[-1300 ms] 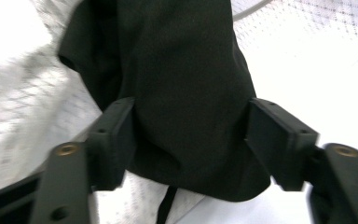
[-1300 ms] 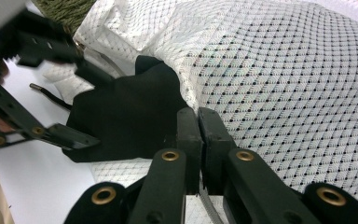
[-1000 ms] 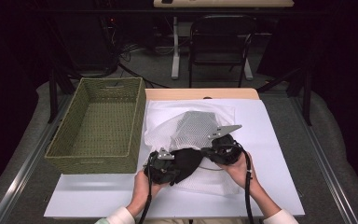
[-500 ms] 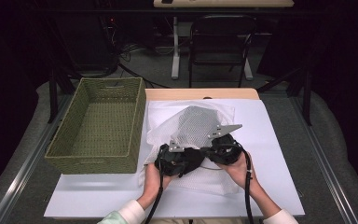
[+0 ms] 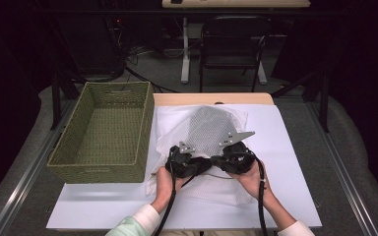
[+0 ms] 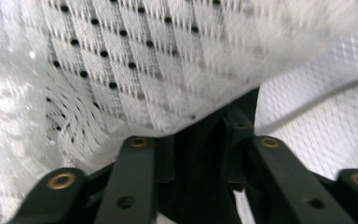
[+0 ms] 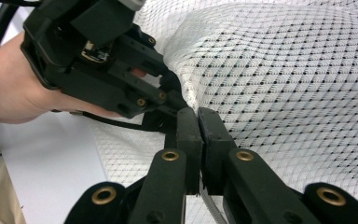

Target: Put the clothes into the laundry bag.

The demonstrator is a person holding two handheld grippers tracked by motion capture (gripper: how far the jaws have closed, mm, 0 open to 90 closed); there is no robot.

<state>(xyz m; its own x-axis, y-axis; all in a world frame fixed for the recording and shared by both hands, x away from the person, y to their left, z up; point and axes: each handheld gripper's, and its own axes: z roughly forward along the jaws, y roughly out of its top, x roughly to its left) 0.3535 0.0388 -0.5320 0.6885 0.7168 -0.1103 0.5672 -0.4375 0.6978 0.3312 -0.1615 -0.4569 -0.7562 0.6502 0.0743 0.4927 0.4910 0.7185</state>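
Observation:
A white mesh bag lies spread on the white table cover, its near edge lifted between two hand-held grippers. My right gripper is shut on that edge; in the right gripper view its jaws press together on the mesh. My left gripper sits tip to tip with it, its body held in a hand. In the left gripper view the mesh drapes over its jaw tips. Those jaws have just been opening and stand apart, with a dark gap between them.
An empty green woven basket stands at the left, close against the cover's edge. A bare strip of wooden tabletop shows behind the bag. Beyond the table stand a dark chair and desk legs.
My left hand has slid right and slightly away from the table's front, closing up to the right gripper. The bag's near edge has bunched between them. The right hand has stayed put.

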